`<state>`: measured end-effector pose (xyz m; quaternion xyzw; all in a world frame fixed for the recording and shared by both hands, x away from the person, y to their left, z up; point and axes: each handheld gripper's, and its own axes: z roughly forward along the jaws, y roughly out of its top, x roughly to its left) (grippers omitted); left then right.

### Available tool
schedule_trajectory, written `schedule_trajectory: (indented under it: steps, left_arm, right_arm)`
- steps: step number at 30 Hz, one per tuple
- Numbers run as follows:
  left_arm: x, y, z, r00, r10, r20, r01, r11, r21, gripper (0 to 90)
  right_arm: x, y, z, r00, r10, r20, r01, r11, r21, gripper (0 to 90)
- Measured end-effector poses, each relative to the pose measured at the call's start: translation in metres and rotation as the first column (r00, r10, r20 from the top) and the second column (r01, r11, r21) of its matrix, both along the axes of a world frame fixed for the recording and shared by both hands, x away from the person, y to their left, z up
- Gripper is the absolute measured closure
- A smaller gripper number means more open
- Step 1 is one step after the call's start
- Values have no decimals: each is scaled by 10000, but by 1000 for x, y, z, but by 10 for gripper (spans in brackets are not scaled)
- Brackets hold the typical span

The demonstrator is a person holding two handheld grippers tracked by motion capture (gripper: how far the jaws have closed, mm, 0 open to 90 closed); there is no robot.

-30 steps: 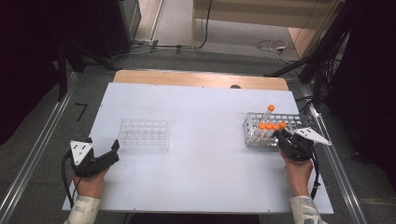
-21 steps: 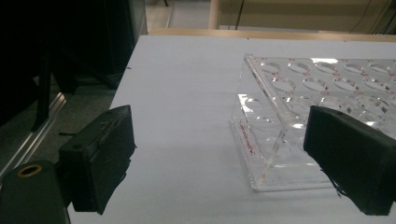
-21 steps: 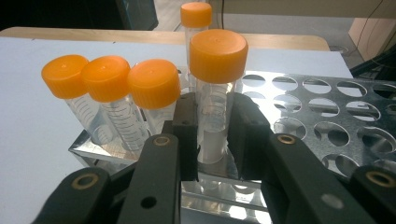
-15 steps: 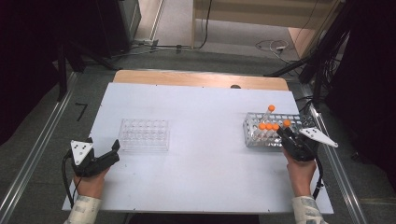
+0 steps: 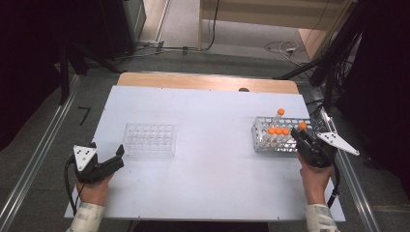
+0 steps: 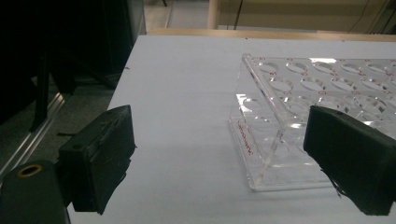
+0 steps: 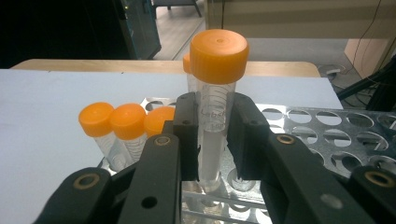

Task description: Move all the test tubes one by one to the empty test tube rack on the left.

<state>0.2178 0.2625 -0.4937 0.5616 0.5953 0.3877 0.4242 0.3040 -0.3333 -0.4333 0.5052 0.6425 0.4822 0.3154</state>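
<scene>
My right gripper [image 5: 300,137] [image 7: 212,140] is shut on a clear tube with an orange cap [image 7: 218,56] [image 5: 302,126]. It holds the tube upright over the near right part of the metal rack [image 5: 265,145] [image 7: 327,135]. Three more orange-capped tubes [image 7: 126,121] [image 5: 278,131] stand in the rack just left of it, and one taller tube [image 5: 280,112] stands behind. My left gripper [image 5: 116,159] [image 6: 224,163] is open with nothing between its jaws, at the near left corner of an empty clear plastic rack [image 5: 149,139] [image 6: 303,107].
The white table top [image 5: 212,169] ends close behind both hands. A wooden strip [image 5: 203,81] runs along its far edge. Metal rails [image 5: 29,179] flank the table on the floor, and cables [image 5: 280,47] lie beyond it.
The right gripper has shifted a little to the right with the tube, so that cap now stands apart from the row of three. The left gripper has kept still.
</scene>
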Motion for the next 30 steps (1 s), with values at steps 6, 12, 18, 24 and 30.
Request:
schedule_trajectory:
  steps: [6,12,18,24,30]
  left_arm:
    - [-2,-4,2,9998,-109,136,105,9995,284,91]
    - [-2,-5,2,9998,-126,157,121,9994,322,91]
    - [-3,-5,3,9997,-149,188,143,9995,282,91]
    - [-4,-6,5,9995,-217,241,212,9995,221,91]
    - [-8,-13,10,9975,-642,301,642,9979,26,91]
  right_arm:
    - [-11,-2,9,9995,-17,316,16,10000,29,720]
    - [-20,-2,14,9994,138,322,-138,9999,-5,720]
    - [-31,1,13,9992,372,140,-370,9992,-130,721]
    - [-37,6,6,9982,582,-153,-587,9978,-310,721]
    - [-41,16,4,9944,1014,-293,-1022,9944,-259,721]
